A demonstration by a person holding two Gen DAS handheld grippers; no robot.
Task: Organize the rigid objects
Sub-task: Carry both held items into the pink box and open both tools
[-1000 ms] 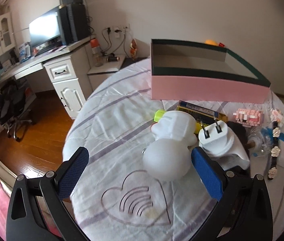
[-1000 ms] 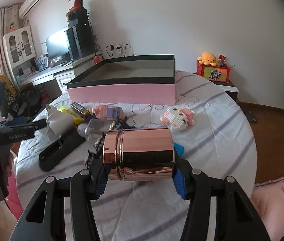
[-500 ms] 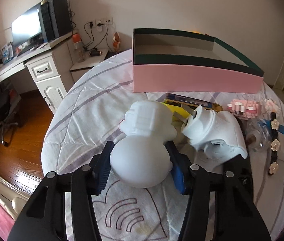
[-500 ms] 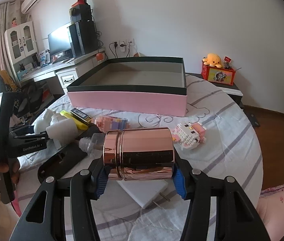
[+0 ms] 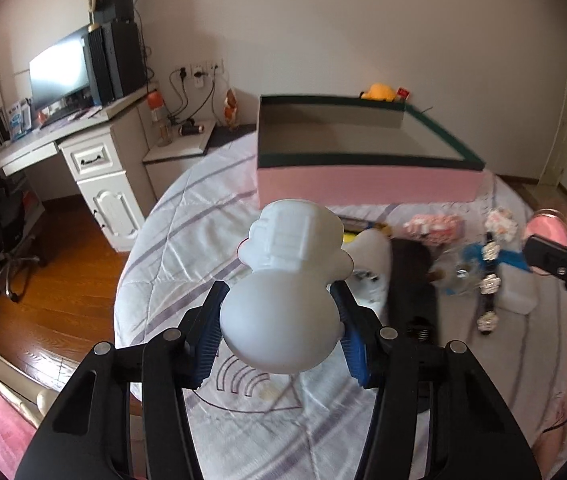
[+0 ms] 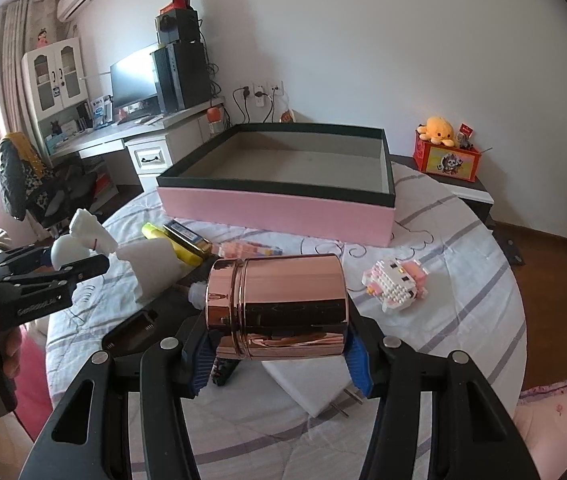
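Note:
My left gripper (image 5: 279,312) is shut on the round base of a white figurine (image 5: 295,248), held off the cloth-covered round table (image 5: 187,232). From the right wrist view, the same gripper (image 6: 79,256) and figurine (image 6: 83,232) show at the left edge. My right gripper (image 6: 279,344) is shut on a shiny rose-gold canister (image 6: 283,304) lying sideways between the pads, above the table. An open pink box (image 6: 275,212) with a dark green rim stands at the far side of the table; its inside looks bare. In the left wrist view, the box (image 5: 363,188) is straight ahead.
Loose on the cloth lie a white plug adapter (image 6: 155,264), a yellow highlighter (image 6: 163,236), a pink-and-white brick toy (image 6: 395,284), a black oblong item (image 6: 139,324) and a flat white charger (image 6: 307,384). A desk (image 5: 83,148) with a monitor stands beyond the table's left edge.
My left gripper went from open around the white figurine to shut on it, then raised it off the cloth. The right gripper kept its hold on the canister and barely moved.

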